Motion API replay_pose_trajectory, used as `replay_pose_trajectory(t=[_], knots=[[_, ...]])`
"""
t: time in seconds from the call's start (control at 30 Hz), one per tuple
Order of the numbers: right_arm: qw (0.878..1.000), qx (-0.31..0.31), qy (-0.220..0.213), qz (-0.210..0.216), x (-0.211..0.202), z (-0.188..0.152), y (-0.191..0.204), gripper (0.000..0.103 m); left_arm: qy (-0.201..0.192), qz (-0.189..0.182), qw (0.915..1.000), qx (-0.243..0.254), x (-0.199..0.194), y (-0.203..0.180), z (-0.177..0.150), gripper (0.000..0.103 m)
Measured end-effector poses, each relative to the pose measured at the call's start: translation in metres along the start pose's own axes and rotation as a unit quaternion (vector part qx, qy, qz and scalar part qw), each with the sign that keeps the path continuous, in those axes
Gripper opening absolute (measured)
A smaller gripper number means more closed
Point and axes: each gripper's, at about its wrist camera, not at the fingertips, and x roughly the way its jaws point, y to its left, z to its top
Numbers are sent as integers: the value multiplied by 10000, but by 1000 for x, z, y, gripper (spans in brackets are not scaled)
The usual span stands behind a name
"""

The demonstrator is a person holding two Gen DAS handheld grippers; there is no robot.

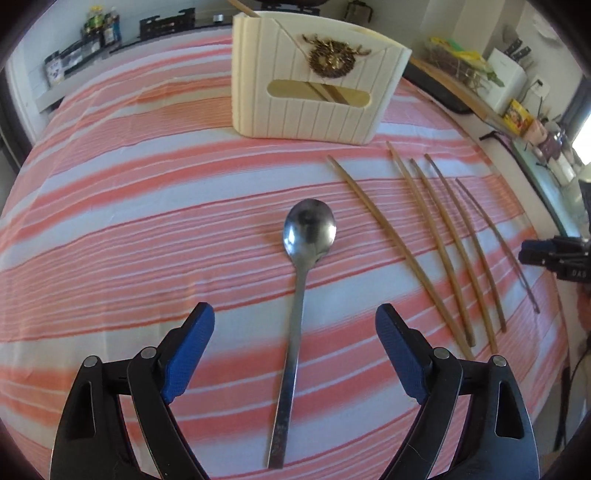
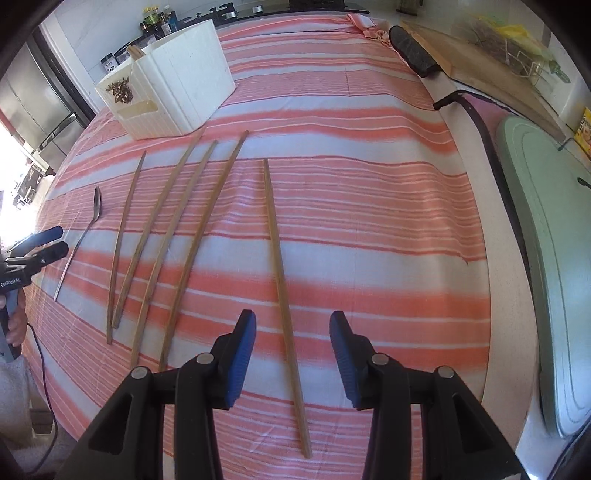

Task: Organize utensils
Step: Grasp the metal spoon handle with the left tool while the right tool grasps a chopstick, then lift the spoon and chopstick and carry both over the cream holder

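- My left gripper hangs over the table with its blue-padded fingers spread wide and nothing between them; I judge the wide gap is there to straddle a handle before closing.
- The long-handled steel spoon lies flat right under that gap, bowl pointing away from me and handle running back between the fingers, so it is lined up for a grab along the handle.
- My right gripper is likewise spread and empty, poised low over the cloth.
- The lone thin bamboo chopstick runs lengthwise through its gap, set apart from the others, which makes it the easy single pick on that side.
- Four more bamboo chopsticks lie fanned out between the lone one and the spoon, roughly parallel and not stacked, so each can be taken alone.
- The cream ribbed plastic utensil holder stands upright at the far side of the pink-and-white striped tablecloth, well beyond both grippers; it looks like the destination.
- One stick already pokes out of its top at the back, and pale handles show through its front slot.
- Every loose utensil is still on the cloth, so I judge the sorting barely begun.
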Motion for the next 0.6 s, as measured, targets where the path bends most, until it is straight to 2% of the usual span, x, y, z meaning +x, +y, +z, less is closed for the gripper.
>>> replay_pose_trajectory(t=[0.17, 0.27, 0.37, 0.4, 0.43, 0.47, 0.5, 0.6], knots=[[9994, -290, 186, -3, 21, 26, 11, 42, 192, 249, 9991, 272, 24, -5, 17, 90], [9979, -558, 236, -241, 38, 42, 25, 42, 208, 386, 9985, 315, 31, -3, 27, 90], [9965, -709, 107, -425, 49, 61, 36, 45, 208, 330, 9987, 322, 36, -6, 37, 88], [9968, -693, 99, -386, 52, 68, 37, 44, 188, 340, 9987, 343, 37, -8, 39, 80], [9970, -675, 113, -375, 56, 74, 39, 39, 129, 383, 9984, 397, 38, -11, 41, 63], [9968, -682, 64, -423, 57, 79, 41, 19, 69, 419, 9979, 481, 37, -14, 43, 52], [9966, -710, 47, -425, 59, 84, 43, 5, 51, 315, 9982, 512, 36, -16, 45, 36], [9987, -435, -40, -261, 56, 90, 40, 6, 51, 248, 9987, 440, 31, -15, 45, 36]])
